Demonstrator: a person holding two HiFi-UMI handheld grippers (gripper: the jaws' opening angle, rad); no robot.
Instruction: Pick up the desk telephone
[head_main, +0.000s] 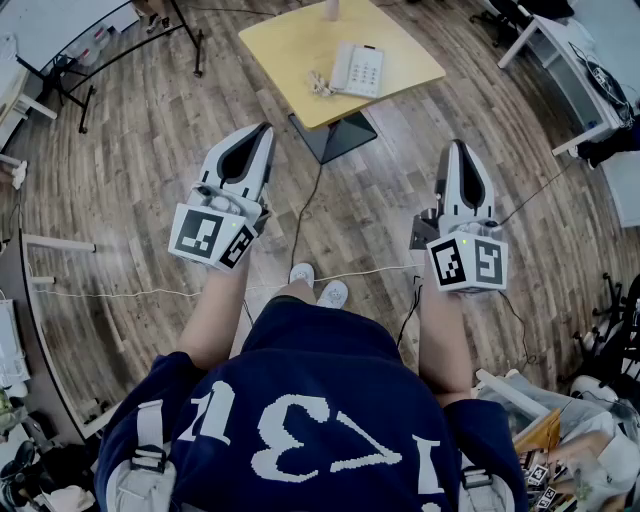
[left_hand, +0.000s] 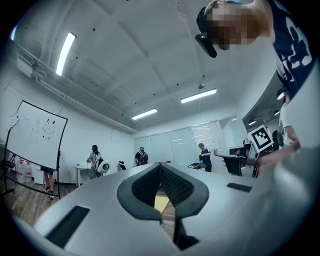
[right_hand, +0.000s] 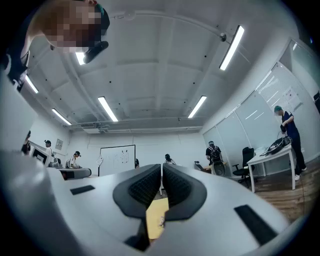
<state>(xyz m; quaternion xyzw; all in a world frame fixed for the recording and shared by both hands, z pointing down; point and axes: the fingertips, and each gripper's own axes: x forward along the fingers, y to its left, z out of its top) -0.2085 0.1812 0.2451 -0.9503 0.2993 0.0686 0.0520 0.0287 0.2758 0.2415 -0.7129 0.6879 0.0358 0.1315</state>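
One square yellow bench (head_main: 290, 50) stands on the wooden floor (head_main: 150, 130), well ahead of the person. The left tool (head_main: 264, 130) and the right tool (head_main: 457, 147) hang above the floor short of the bench, each with its jaws pressed together and nothing between them. The white desk telephone (head_main: 358, 69) lies on the bench, with its coiled cord (head_main: 320, 84) just beside it. A pale cup-like thing (head_main: 331, 10) stands at the far edge; what is inside it cannot be seen.

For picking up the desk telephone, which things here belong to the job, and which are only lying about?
Job: desk telephone; yellow table under it; left gripper and right gripper, both shut and empty.
Lying about: floor cable; white desk.
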